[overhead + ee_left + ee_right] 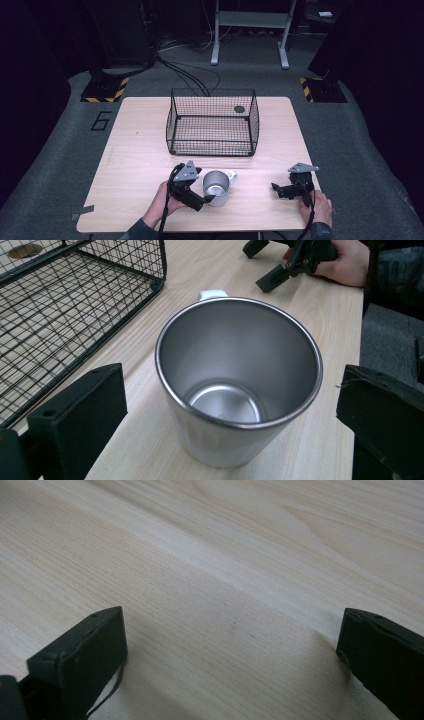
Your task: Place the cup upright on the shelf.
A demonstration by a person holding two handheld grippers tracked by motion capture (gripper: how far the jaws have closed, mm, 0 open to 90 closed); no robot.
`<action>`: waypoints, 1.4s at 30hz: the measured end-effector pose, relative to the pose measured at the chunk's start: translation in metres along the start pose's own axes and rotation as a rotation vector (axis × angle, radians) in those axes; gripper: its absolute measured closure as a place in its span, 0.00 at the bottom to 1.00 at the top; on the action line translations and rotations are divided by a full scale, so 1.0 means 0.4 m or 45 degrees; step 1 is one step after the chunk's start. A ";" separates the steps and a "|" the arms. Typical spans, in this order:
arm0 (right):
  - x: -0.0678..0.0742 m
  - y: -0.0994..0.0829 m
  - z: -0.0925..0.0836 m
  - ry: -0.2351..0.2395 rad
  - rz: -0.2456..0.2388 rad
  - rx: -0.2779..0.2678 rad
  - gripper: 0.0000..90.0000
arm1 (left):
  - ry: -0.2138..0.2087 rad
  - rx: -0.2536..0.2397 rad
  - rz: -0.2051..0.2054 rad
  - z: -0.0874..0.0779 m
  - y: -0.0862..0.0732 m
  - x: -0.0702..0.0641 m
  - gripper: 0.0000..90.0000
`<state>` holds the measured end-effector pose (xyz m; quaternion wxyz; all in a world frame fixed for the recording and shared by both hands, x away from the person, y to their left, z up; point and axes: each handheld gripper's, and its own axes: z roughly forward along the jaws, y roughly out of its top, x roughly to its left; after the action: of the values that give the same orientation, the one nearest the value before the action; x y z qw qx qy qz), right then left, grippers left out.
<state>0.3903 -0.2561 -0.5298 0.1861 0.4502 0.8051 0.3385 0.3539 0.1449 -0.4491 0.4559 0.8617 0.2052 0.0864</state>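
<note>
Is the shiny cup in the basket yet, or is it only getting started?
Only starting, it seems. Nothing looks done: the wire basket holds no cup. The metal cup stands upright on the table. In hand: the left gripper has its open jaws either side of the cup, not squeezing it. The right gripper rests open over bare wood. Probably left: grabbing, lifting and placing the cup in the basket.
</note>
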 end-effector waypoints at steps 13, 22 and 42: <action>0.000 0.000 0.000 0.001 0.002 0.001 0.00 | -0.003 0.052 0.032 0.068 0.019 -0.006 0.00; 0.000 0.000 0.000 0.001 0.002 0.001 0.00 | 0.023 0.070 0.065 0.099 0.020 -0.015 0.04; 0.000 0.000 0.000 0.002 -0.001 0.000 0.00 | 0.044 0.020 0.042 0.087 0.004 -0.014 0.06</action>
<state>0.3905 -0.2562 -0.5298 0.1854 0.4496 0.8054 0.3388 0.3611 0.1157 -0.4674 0.4441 0.8669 0.1995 0.1073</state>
